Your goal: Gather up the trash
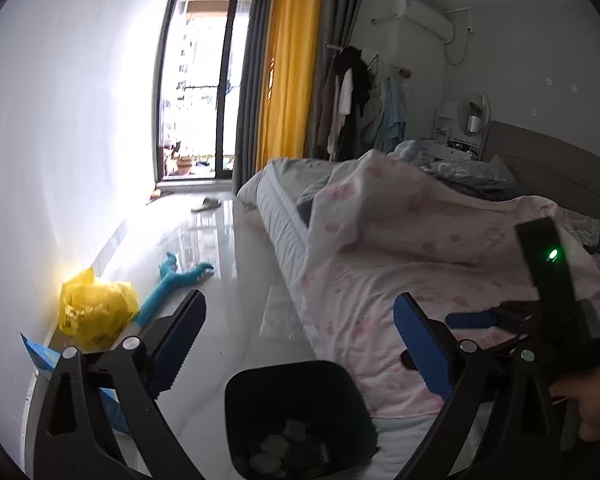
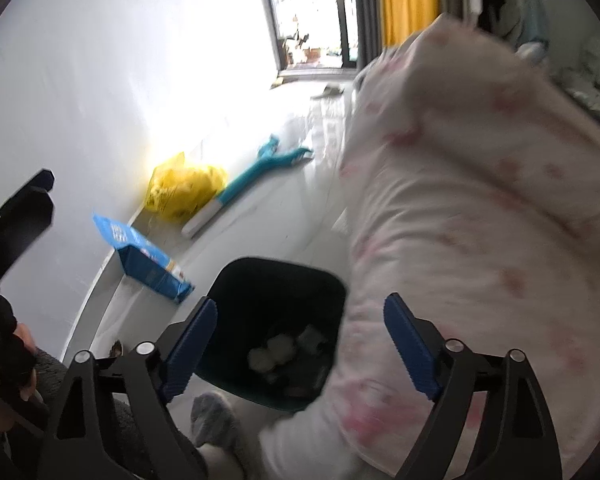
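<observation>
A black trash bin [image 1: 300,392] stands on the pale floor beside the bed, with several crumpled white scraps [image 1: 276,448] in its bottom. My left gripper [image 1: 300,300] hangs open above and behind the bin, nothing between its blue pads. In the right wrist view the bin [image 2: 276,288] and its scraps [image 2: 276,350] lie just below my right gripper [image 2: 300,304], which is open and empty. The right gripper's body with a green light [image 1: 548,280] shows at the right edge of the left wrist view, held by a hand.
A bed with a pink-patterned quilt [image 1: 420,248] fills the right side. Along the left wall lie a yellow plastic bag [image 1: 92,308], a blue packet [image 2: 148,260] and a long teal toy [image 1: 172,284]. A white mat [image 1: 280,316] lies by the bed, a slipper [image 1: 206,204] farther off.
</observation>
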`<state>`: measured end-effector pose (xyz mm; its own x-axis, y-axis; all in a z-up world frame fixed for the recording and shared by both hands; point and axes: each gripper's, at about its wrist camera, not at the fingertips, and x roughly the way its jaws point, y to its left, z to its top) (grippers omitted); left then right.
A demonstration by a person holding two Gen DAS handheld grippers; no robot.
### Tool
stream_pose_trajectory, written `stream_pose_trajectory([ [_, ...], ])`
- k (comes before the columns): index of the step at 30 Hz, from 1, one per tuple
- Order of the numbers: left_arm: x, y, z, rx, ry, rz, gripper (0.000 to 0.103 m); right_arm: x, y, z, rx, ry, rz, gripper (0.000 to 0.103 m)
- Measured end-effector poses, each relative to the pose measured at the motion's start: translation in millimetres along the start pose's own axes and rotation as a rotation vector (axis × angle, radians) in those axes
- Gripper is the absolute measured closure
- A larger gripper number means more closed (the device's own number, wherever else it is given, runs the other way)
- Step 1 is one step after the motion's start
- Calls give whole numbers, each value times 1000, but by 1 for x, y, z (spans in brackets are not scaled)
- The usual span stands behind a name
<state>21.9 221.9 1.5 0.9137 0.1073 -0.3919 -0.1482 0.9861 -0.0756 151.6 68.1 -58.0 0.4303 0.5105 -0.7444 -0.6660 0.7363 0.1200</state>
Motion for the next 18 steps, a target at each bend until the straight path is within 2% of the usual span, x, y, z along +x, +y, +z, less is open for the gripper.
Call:
stream_pose_trajectory([
  [7,-22,-34,10,19,-75,8,5,-81,-38,-10,28,-166,-101,9],
  [14,-44,-64,14,13,-110,66,3,-160,-66,-32,75,-338,-162,4],
  [18,-58,-79,8,23,-112,64,3,-201,-73,-49,82,-429,-195,3],
])
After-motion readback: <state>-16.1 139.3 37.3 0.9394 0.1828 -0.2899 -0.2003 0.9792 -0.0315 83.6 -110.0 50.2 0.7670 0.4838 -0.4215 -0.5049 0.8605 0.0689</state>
